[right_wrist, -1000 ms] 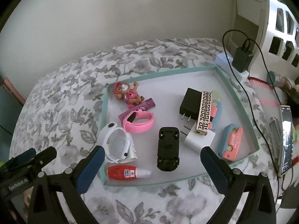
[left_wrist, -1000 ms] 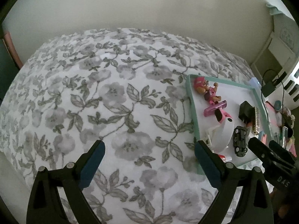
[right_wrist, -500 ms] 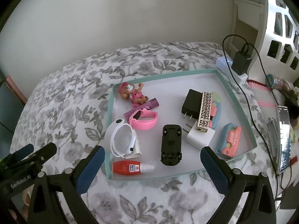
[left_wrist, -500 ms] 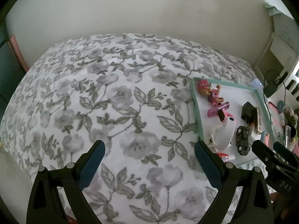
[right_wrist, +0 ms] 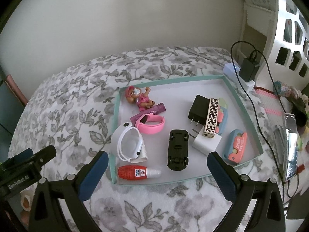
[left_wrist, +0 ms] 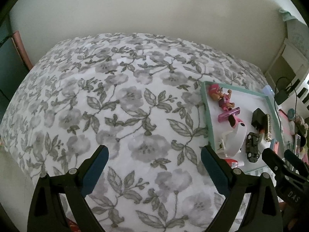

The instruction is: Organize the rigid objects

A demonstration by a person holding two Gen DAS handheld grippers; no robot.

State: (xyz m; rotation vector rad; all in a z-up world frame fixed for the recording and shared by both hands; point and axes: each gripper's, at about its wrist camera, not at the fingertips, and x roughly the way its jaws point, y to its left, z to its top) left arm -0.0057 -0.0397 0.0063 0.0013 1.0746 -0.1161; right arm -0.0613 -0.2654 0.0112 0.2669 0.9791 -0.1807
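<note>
Left claw: the left gripper (left_wrist: 153, 162) hangs spread wide, grasping nothing, above bare bedspread (left_wrist: 119, 104).
Right claw: the right gripper (right_wrist: 157, 167) is likewise spread wide and empty, its fingers framing the near edge of the tray (right_wrist: 115, 116) without touching it.
Change: compared with a second ago, both cameras sit higher and farther back; the tray looks smaller and more bedspread shows in front of it. Nothing in the tray has moved.
Tray contents: a pink dog figure (right_wrist: 138, 96) at the far left corner; a purple tube (right_wrist: 148, 113) and pink wristband (right_wrist: 151, 123) touching beside it; a white wristband (right_wrist: 127, 143) and a red bottle (right_wrist: 138, 172) near the front left; a black toy car (right_wrist: 178, 148) upside down in the middle; a black charger (right_wrist: 199, 109), white charger (right_wrist: 206, 143) and patterned lighter (right_wrist: 211, 118) clustered to the right.
Surface: a grey floral bedspread over a bed.
Room: a plain pale wall (right_wrist: 135, 19) behind; a white shelf unit (right_wrist: 289, 29) on the right.
</note>
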